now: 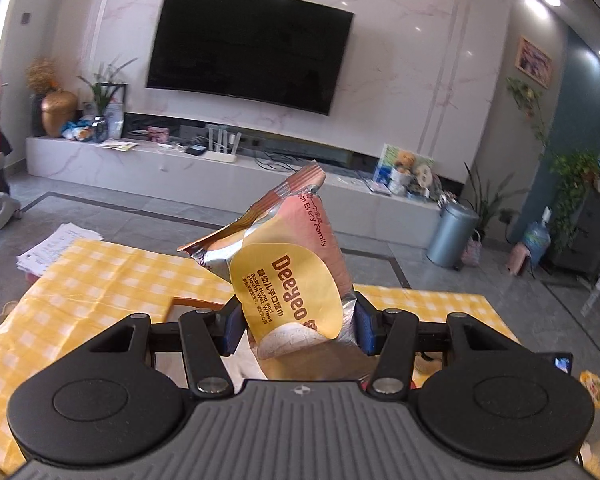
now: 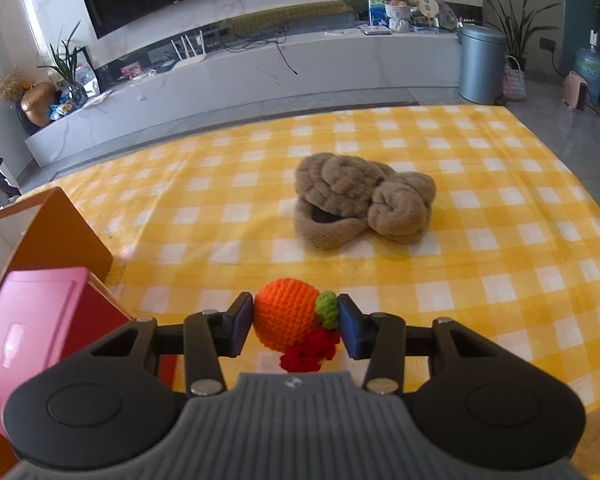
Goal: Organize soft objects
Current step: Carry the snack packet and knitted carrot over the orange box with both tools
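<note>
- Your left hand-held gripper [image 1: 298, 330] is clamped on a pack of wet wipes [image 1: 290, 280]; both blue pads press its lower sides, and the pack stands tilted, its crimped top leaning up and away from you, lifted clear of the desk.
- Below and beyond that pack you see the desk [image 1: 100, 276] under a yellow checked cloth, with a stack of papers [image 1: 56, 250] past its far left corner.
- Your right hand-held gripper [image 2: 296, 326] is clenched on a crocheted orange [image 2: 286, 318]: one pad touches the orange body, the other its green leaf [image 2: 327, 309], and a red knitted bit [image 2: 310, 352] hangs beneath.
- Farther out on the checked cloth lies a brown plush slipper [image 2: 360, 204], well apart from the orange, resting on the desk.
- To your left in the right wrist view, an orange box wall [image 2: 60, 232] stands at the desk's edge, with a pink container [image 2: 32, 320] just beside it.
</note>
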`<state>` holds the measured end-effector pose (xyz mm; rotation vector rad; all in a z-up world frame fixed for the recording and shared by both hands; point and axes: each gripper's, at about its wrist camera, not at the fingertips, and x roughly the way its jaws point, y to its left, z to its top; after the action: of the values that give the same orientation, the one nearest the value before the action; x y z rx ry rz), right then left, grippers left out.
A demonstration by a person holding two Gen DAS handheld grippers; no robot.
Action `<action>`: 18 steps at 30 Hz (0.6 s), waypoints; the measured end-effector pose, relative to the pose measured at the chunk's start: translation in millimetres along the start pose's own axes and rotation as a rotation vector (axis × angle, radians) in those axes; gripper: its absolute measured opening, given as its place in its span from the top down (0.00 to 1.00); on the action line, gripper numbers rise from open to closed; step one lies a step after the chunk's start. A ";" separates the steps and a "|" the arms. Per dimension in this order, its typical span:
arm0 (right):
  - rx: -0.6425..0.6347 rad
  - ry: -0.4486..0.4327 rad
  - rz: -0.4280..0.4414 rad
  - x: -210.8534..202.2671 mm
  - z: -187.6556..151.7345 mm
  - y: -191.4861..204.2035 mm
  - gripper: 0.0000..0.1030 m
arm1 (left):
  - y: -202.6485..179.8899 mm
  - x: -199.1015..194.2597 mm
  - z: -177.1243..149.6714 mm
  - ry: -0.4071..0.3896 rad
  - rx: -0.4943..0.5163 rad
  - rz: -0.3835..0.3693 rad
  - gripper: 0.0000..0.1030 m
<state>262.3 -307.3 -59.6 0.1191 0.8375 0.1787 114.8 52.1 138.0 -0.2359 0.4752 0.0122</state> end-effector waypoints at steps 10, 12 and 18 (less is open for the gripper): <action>-0.005 -0.166 0.182 -35.1 14.5 44.9 0.56 | 77.3 19.0 -25.3 0.003 -0.153 -0.087 0.40; -0.023 -0.195 0.229 -40.0 14.1 57.5 0.56 | 91.8 32.3 -39.5 0.076 -0.153 -0.081 0.40; -0.053 -0.263 0.351 -39.5 13.1 96.3 0.56 | 128.3 59.5 -61.3 0.207 -0.170 -0.078 0.40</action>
<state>235.5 -221.5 -5.4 0.2343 0.5443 0.5044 131.5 160.4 29.5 -0.4252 0.6721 -0.0486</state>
